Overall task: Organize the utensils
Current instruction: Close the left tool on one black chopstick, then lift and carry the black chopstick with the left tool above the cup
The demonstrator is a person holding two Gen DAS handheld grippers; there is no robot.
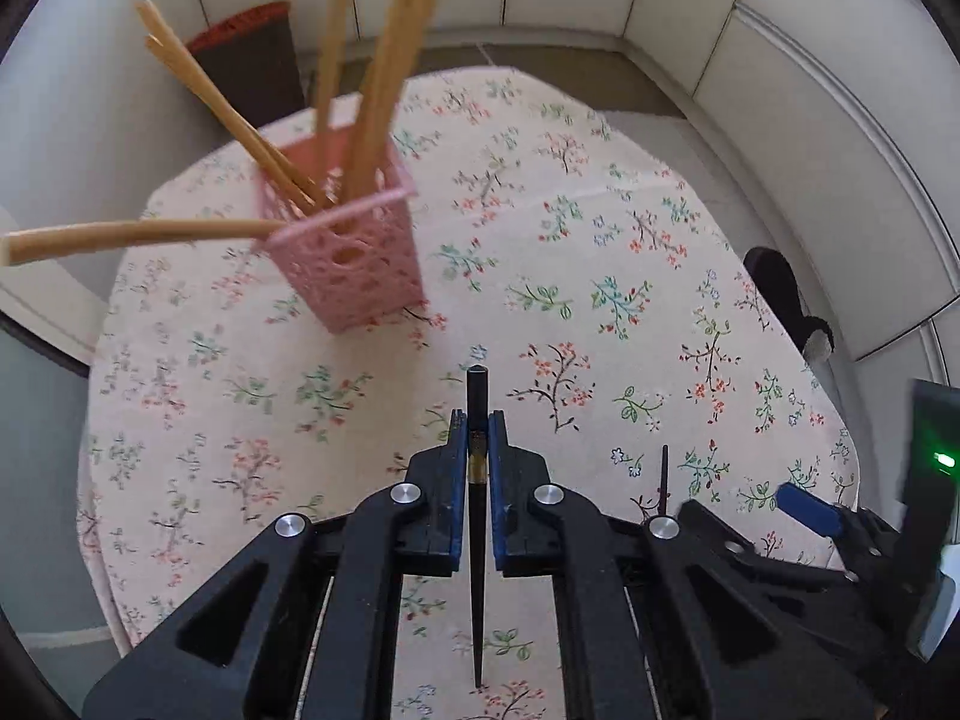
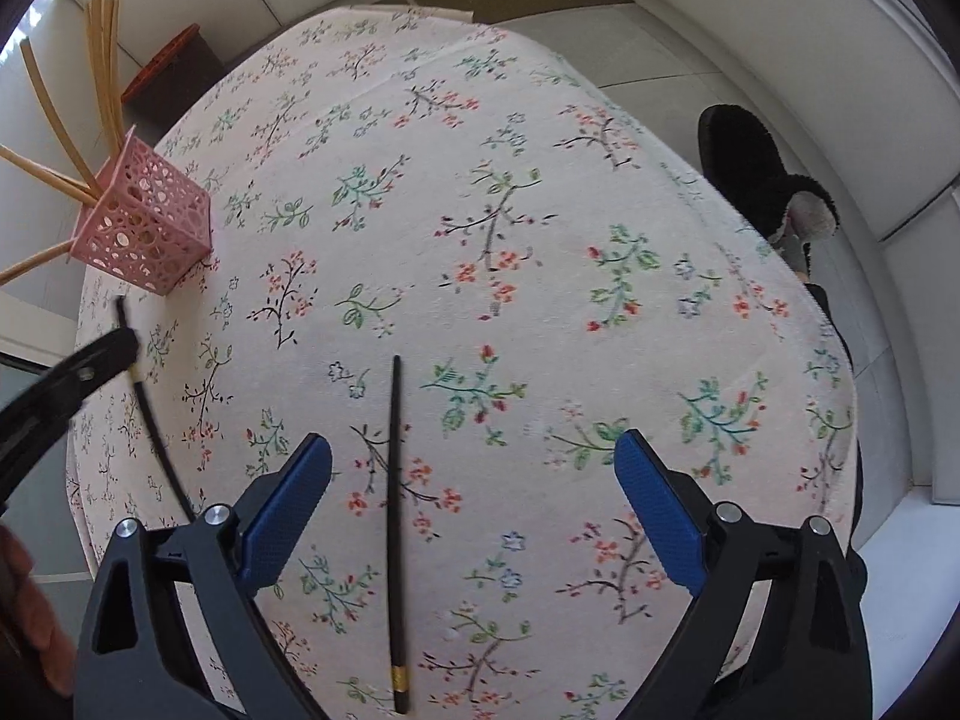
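1. A table under a floral tablecloth [image 2: 540,192] carries everything.
2. A pink perforated holder [image 2: 147,228] stands near its left edge.
3. One black chopstick [image 2: 396,516] lies flat on the cloth.

Soft, even daylight is filling both views, leaving only faint shadows. Fisheye distortion is bending the walls and darkening the corners. The wooden utensils [image 1: 366,78] at far left are smearing with motion blur.
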